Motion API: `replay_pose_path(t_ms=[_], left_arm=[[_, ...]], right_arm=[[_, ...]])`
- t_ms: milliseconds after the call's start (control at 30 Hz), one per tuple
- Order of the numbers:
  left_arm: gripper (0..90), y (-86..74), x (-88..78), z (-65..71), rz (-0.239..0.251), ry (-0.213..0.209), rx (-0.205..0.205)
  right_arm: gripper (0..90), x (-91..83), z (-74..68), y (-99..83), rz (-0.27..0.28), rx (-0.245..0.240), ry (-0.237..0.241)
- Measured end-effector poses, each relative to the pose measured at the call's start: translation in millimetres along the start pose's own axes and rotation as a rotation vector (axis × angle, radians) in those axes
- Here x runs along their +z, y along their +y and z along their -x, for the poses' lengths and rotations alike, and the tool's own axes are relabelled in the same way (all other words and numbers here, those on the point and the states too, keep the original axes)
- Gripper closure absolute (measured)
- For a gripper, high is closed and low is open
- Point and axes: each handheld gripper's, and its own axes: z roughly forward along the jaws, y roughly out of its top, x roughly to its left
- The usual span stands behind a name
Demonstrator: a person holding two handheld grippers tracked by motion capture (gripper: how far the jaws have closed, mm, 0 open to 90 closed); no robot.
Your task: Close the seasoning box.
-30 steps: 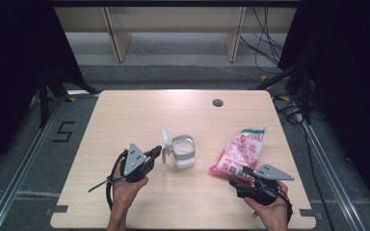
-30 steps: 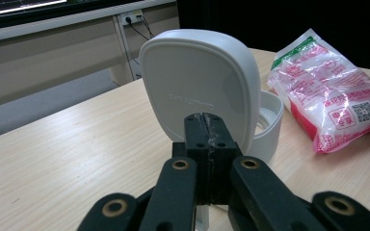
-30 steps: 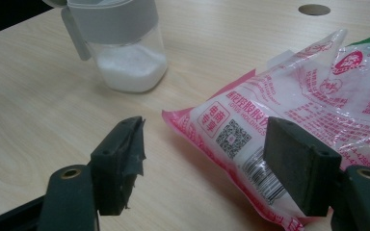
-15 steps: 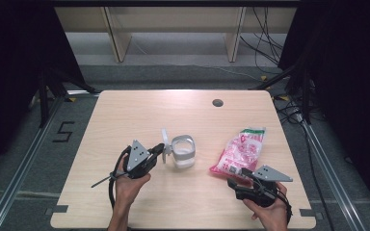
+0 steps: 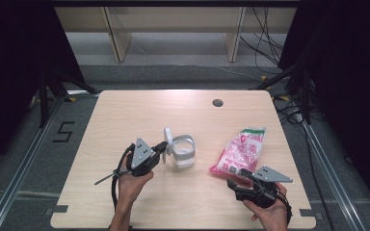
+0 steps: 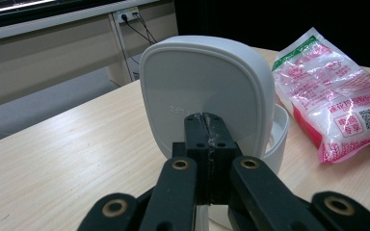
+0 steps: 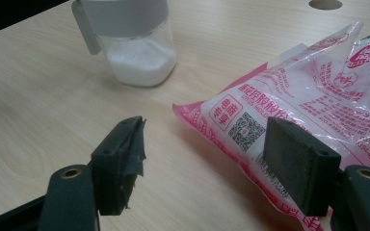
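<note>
The left tool (image 5: 160,148) has its jaws pressed fully together, pad against pad, with nothing between them. In the left gripper view the closed tips sit right in front of the white lid (image 6: 204,96) of a small jar (image 5: 183,151); the lid stands raised on edge, its flat face turned to the tool, and whether the tips touch it cannot be told. Behind the lid, farther from the tool, the jar's white rim curves round, and beyond that, well apart to the side, lies a pink and white bag (image 6: 335,96) with a green top corner.

The right tool (image 7: 202,159) has its jaws spread wide and holds nothing. It hovers low over the desk (image 5: 125,110), and the near corner of the bag (image 7: 289,106) reaches between the two jaws without either pad pressing on it; one pad stands just beside the bag's printed face, the other over bare wood. Farther out from this tool stands the jar (image 7: 135,48), its clear body part full of white grains under a grey-white collar. Beyond the bag, near the desk's far edge, is a round dark hole (image 5: 217,102).
</note>
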Motion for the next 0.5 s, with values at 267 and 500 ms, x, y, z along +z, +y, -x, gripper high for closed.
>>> replay_pose_path(t_ms=[267, 500], left_arm=[[89.6, 2.2, 4.4, 2.9, 0.000, -0.008, 0.010], [89.6, 4.2, 10.0, 11.2, -0.005, -0.037, 0.022]], right_arm=[[31.8, -1.8, -0.9, -0.2, -0.014, 0.007, 0.016], [31.8, 0.2, 1.8, -0.3, -0.011, -0.028, 0.022]])
